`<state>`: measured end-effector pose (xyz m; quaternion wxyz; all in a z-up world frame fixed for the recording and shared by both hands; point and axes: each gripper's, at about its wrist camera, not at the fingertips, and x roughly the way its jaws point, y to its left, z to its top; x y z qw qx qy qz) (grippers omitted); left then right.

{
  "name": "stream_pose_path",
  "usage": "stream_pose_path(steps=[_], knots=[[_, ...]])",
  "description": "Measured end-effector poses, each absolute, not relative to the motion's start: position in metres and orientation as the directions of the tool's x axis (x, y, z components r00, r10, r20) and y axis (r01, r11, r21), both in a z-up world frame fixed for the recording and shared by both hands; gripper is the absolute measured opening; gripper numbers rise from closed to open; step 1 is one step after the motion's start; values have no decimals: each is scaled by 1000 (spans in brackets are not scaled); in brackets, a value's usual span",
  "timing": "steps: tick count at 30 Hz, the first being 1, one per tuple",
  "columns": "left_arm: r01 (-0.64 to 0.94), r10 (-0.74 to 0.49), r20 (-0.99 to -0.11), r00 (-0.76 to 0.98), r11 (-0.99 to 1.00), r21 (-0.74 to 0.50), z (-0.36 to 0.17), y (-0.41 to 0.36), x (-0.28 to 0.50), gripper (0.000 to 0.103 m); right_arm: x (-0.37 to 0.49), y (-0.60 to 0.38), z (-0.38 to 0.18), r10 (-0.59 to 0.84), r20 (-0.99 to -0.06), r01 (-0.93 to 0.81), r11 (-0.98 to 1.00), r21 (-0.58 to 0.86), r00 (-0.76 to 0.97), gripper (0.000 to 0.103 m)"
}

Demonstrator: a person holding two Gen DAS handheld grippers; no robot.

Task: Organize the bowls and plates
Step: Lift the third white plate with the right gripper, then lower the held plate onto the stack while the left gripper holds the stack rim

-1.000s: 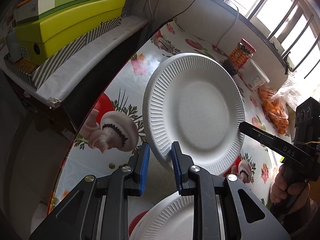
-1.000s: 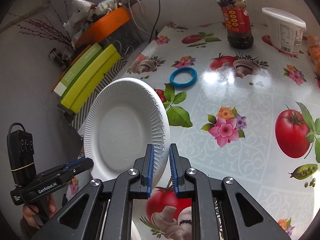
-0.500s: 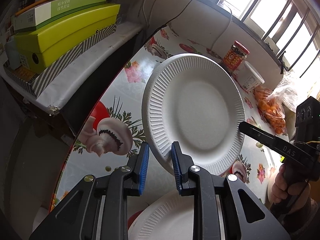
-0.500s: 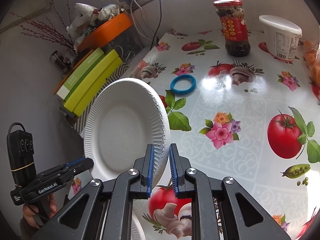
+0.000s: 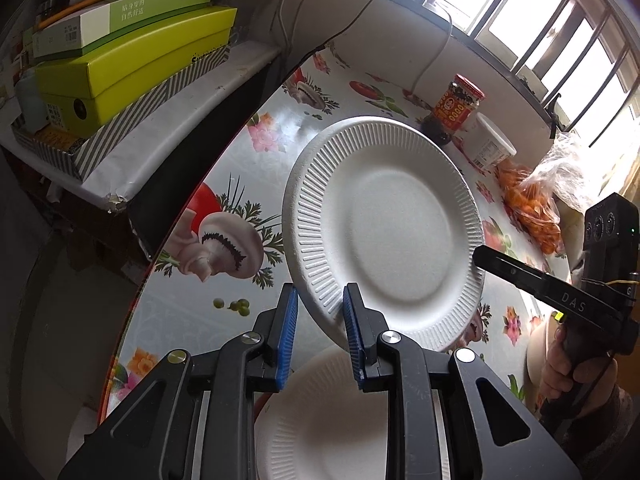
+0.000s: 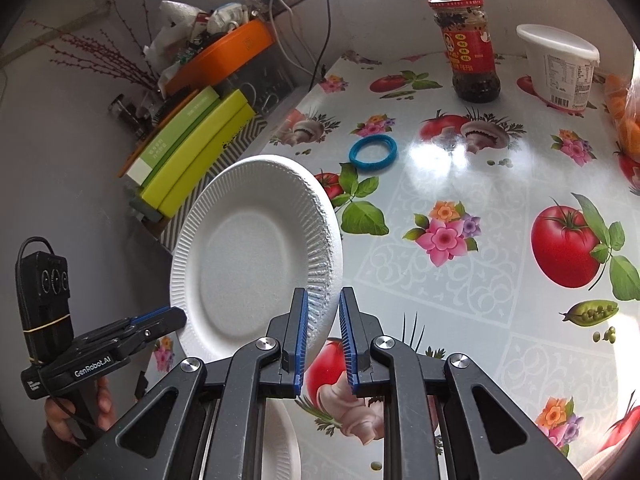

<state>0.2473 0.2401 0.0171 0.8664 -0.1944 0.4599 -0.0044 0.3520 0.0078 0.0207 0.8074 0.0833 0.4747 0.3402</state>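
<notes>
A white ridged paper plate is held tilted in the air above the table; it also shows in the right wrist view. My left gripper straddles the plate's near rim with a gap at the left pad. My right gripper has its pads around the plate's opposite rim, a little apart. In the left wrist view the right gripper's finger reaches the plate's right edge. A second white paper plate lies on the table below the left gripper.
The table has a cloth printed with tomatoes and mushrooms. A sauce jar, a white tub, a blue ring and a bag of oranges stand at the far side. Green boxes sit on a shelf at the left.
The plate has moved a little to the right and downward in the left wrist view. The right gripper's jaws have opened slightly around the rim.
</notes>
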Motion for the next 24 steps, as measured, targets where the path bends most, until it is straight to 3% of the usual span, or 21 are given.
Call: stream_pose_path(steps=[24], knots=[[-179, -182, -795, 579, 922, -342, 24, 232, 171, 24, 274, -2, 26, 644, -715, -493, 731, 471, 273, 18]])
